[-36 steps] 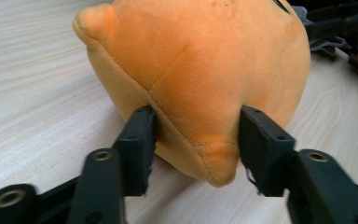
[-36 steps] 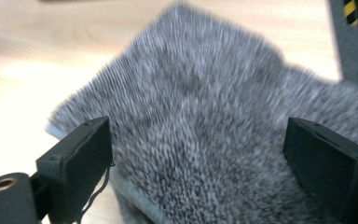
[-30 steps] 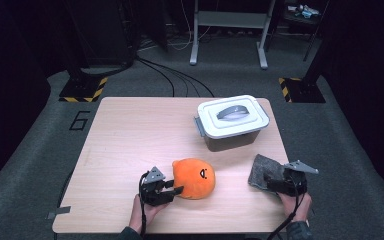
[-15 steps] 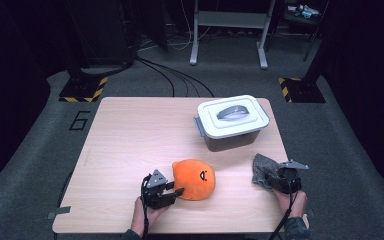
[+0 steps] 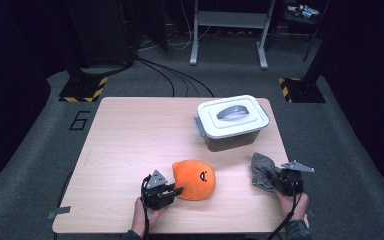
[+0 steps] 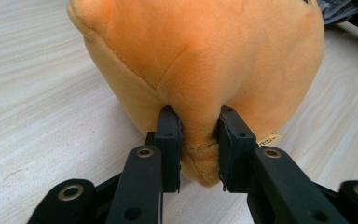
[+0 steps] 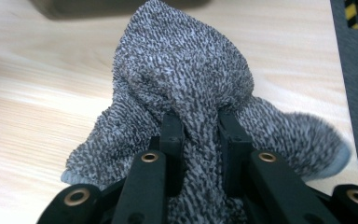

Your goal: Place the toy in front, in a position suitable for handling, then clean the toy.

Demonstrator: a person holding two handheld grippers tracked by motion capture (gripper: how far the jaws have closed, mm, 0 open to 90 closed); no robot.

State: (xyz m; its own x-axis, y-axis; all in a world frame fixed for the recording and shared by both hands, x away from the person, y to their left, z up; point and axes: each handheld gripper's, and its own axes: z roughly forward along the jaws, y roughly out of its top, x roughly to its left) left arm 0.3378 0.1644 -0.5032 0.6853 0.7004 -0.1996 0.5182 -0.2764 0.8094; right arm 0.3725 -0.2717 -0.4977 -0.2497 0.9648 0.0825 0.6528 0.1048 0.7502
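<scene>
Plush toy [image 6: 200, 60]: I see its top and face cut off by the frame.
Grey cloth [image 7: 186, 93]: its near end is hidden behind my jaws.
Box [image 7: 121, 7]: blurred, cropped.

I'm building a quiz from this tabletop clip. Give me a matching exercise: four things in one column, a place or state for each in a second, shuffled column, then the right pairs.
Things
1. orange plush toy
2. grey cloth
3. white-lidded box
4. floor marking "6"

Places or states
A. lid on, at the table's far right
B. pinched by the left gripper
C. off the table, on the floor to its left
D. bunched between the jaws of the right gripper

Pairs: 1-B, 2-D, 3-A, 4-C
</scene>
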